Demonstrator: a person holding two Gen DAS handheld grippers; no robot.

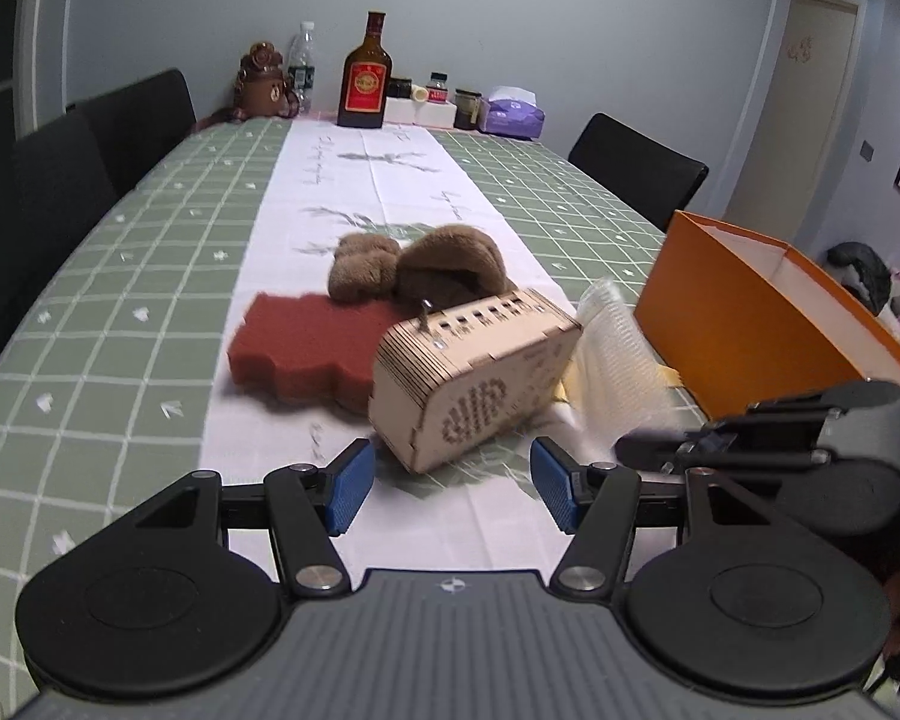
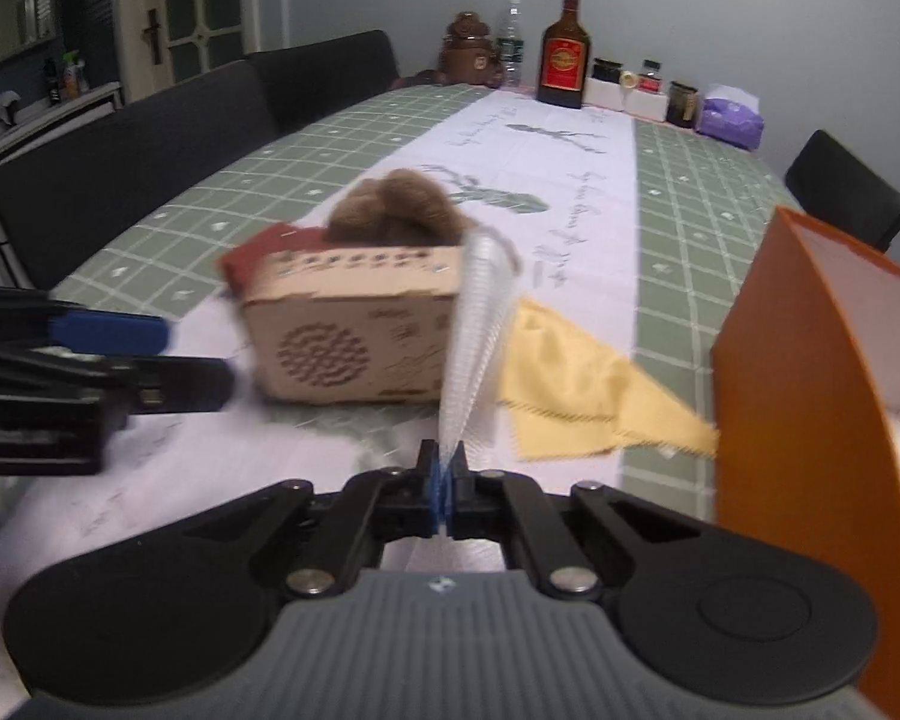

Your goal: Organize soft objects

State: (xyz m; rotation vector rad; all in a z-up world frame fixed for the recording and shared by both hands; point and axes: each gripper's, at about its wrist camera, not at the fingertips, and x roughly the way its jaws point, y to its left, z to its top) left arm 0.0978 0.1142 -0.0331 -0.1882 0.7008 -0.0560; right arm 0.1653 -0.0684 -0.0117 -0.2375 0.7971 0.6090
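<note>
Right gripper (image 2: 443,468) pinches what looks like white foam netting (image 2: 474,330), lifted beside the wooden box (image 2: 354,330); left gripper (image 1: 450,480) hovers open; next, carry it into the orange box (image 2: 810,420)

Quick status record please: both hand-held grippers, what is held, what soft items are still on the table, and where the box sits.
left hand-held gripper: open, empty, just short of the wooden box
right hand-held gripper: shut on the white foam net
soft items on table: red sponge, brown plush, yellow cloth
orange box: open, right of the pile
contents of orange box: cannot tell
</note>
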